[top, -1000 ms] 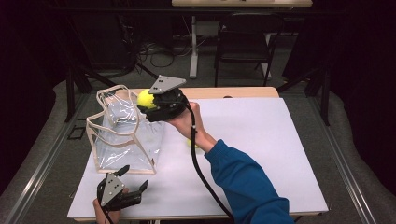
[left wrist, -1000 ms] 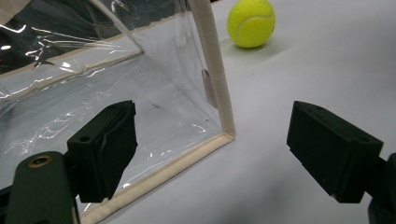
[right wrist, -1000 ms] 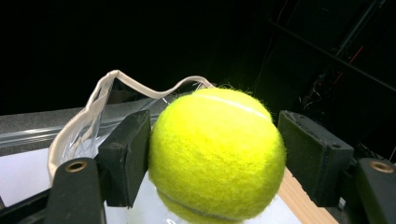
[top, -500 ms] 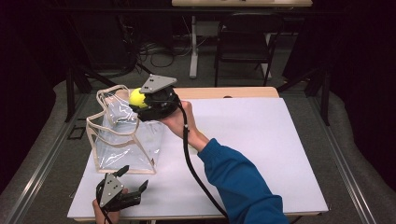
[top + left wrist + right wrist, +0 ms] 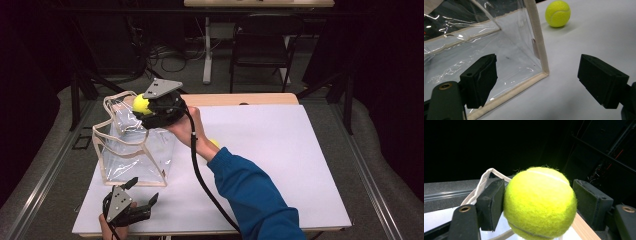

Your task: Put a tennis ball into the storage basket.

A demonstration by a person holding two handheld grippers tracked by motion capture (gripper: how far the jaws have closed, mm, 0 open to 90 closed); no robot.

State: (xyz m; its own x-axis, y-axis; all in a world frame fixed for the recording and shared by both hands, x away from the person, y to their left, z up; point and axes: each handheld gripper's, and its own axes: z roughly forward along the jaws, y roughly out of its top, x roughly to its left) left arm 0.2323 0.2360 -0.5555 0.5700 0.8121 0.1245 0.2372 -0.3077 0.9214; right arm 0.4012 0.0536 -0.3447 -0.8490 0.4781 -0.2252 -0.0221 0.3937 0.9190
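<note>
A yellow tennis ball (image 5: 540, 202) is clamped between the 2 black jaws of the right gripper (image 5: 144, 106), both pads pressed against its sides in the right gripper view. In the high view that gripper is held above the far top edge of a clear plastic bag (image 5: 131, 150) with cream trim, so the ball (image 5: 141, 103) is seen over the bag's open mouth, off the table and not inside the bag. The bag is stood upright on the left part of the white tabletop (image 5: 280, 165), its cream handles (image 5: 116, 100) raised at the far side. A 2nd tennis ball (image 5: 557, 13) is seen lying on the white surface just past the bag's near right corner in the left gripper view; in the high view it (image 5: 215, 144) is mostly hidden behind the person's right wrist. The left gripper (image 5: 135, 197) is held low at the table's near left edge, just in front of the bag; its jaws are spread wide with nothing between them, and the bag's trimmed corner (image 5: 544, 72) is seen between the 2 pads but farther off, untouched. The right forearm is covered by a blue sleeve (image 5: 250, 195).
</note>
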